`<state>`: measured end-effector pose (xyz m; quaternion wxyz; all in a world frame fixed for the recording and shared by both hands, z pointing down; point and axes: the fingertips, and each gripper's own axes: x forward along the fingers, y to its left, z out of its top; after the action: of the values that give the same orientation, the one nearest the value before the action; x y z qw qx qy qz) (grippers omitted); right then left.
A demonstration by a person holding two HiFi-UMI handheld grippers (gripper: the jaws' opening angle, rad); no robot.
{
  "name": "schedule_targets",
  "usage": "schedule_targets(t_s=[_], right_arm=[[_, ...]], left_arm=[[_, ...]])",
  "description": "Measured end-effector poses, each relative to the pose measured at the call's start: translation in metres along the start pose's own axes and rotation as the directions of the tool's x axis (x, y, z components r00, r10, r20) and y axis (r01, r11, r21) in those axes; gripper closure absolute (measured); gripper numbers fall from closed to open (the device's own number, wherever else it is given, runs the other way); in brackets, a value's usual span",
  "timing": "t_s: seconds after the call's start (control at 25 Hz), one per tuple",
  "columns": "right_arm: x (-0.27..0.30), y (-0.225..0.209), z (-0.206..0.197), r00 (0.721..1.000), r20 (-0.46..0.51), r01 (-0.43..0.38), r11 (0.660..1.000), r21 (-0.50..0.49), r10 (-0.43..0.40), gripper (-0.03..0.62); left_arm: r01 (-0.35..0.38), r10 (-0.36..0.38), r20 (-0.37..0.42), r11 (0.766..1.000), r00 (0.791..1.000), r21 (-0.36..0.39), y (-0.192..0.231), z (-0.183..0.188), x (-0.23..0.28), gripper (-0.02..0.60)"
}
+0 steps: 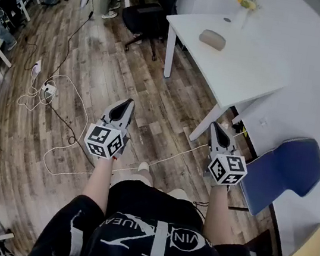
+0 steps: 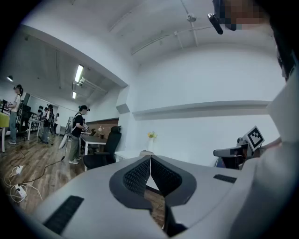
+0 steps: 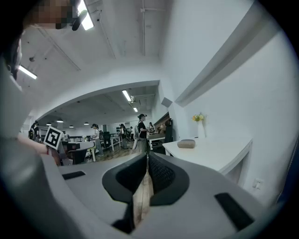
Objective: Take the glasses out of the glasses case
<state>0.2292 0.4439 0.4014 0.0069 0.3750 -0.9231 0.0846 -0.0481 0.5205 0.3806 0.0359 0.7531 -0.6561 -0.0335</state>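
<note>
The person stands on a wood-plank floor (image 1: 114, 75), holding both grippers out level in front of the body, well short of the table. The left gripper (image 1: 127, 105) has its dark ribbed fingers (image 2: 138, 176) closed tip to tip, with nothing between them; only floor shows through the small gap below the tips. The right gripper (image 1: 216, 128) is the same: its fingers (image 3: 161, 175) are pressed together and empty.

The oblong grey-brown glasses case (image 1: 212, 39) lies shut on the white tabletop (image 1: 242, 65), well apart from both grippers, ahead and a little to the right of them. It sits near the far end of the tabletop, with a slim white vase of yellow flowers (image 1: 245, 5) beyond it, close to the white wall. From the right gripper view the case lies ahead and to the right of the closed fingers, with the vase just behind it.

A blue padded chair (image 1: 289, 169) stands to the right of the right gripper, near the wall. A black office chair (image 1: 148, 14) is at the far side of the table, and white cables with a power strip (image 1: 47, 89) trail over the floor to the left. Other people stand at desks farther back in the room.
</note>
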Motion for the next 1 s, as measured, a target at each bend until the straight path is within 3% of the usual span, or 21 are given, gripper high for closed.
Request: schedule_targets(t_s=[0.56, 1.0], right_arm=[[0.035, -0.018, 0.001, 1.000, -0.001, -0.021, 1.000, -0.012, 0.021, 0.561], [0.144, -0.069, -0.002, 0.998, -0.020, 0.068, 0.996, 0.050, -0.067, 0.557]], left_arm=[[0.000, 0.000, -0.026, 1.000, 1.000, -0.018, 0.017, -0.012, 0.037, 0.565], [0.077, -0.079, -0.049, 0.996, 0.996, -0.039, 0.084, -0.011, 0.158, 0.565]])
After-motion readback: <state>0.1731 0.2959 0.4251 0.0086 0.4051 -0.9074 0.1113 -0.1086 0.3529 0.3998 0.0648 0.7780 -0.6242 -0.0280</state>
